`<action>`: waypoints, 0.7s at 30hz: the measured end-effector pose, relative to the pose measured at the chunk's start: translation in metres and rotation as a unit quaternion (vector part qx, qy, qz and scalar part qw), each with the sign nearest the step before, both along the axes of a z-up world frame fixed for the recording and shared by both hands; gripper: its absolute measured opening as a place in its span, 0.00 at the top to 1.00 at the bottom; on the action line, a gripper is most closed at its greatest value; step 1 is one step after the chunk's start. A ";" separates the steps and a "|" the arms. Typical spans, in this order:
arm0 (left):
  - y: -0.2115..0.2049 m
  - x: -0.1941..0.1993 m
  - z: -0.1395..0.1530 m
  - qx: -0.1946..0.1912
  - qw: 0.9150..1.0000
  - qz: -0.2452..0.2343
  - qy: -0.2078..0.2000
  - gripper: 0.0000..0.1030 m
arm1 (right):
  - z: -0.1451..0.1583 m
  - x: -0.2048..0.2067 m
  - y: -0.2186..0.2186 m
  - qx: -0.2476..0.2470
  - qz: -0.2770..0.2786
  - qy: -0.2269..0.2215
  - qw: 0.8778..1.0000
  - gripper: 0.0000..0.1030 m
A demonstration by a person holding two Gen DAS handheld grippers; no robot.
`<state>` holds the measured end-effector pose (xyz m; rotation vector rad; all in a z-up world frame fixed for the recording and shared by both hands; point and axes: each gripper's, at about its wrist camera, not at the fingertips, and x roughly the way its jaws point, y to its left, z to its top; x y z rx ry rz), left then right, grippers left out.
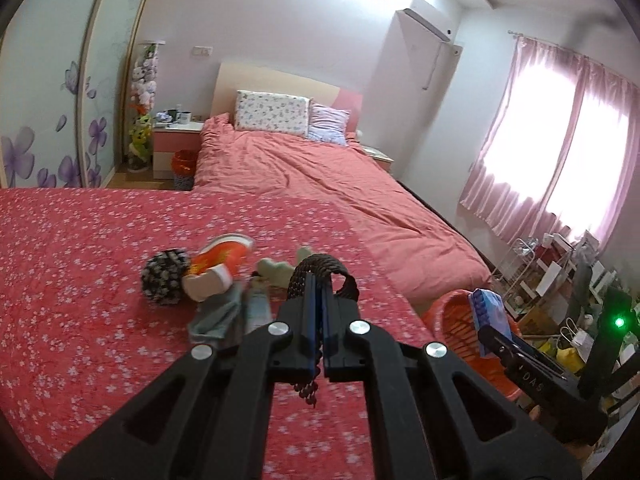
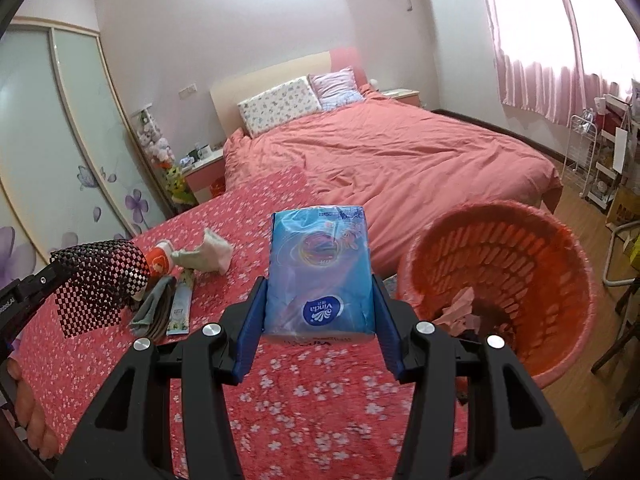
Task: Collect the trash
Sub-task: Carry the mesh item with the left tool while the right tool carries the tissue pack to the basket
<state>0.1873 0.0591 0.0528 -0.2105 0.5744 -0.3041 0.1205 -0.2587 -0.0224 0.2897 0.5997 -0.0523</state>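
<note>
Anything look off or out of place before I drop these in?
Nothing spilled or damaged. Leftover clutter lies scattered on the floral bedspread. The orange basket sits tilted beside the bed, mouth facing the grippers.

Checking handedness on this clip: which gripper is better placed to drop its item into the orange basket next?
Probably right. The right gripper holds the blue tissue pack just beside the orange basket. The left gripper, clamped on black mesh, sits farther away over the floral cover.

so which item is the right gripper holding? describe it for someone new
Start at the orange basket beside the floral bedspread. Just left of it, the right gripper clamps a tissue pack: glossy blue plastic with a white oval logo, unlike the cloth scraps behind.
</note>
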 end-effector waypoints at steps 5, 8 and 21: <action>-0.031 -0.002 0.004 -0.006 1.000 -0.027 -0.004 0.97 | 0.005 -0.012 -0.021 -0.002 -0.016 -0.015 1.000 0.51; -0.051 -0.003 0.004 -0.012 0.999 -0.045 -0.003 0.97 | 0.006 -0.018 -0.032 -0.010 -0.030 -0.024 0.999 0.51; -0.163 0.008 -0.014 -0.024 0.989 -0.142 0.017 0.97 | 0.000 -0.033 -0.101 -0.004 -0.100 -0.035 0.994 0.51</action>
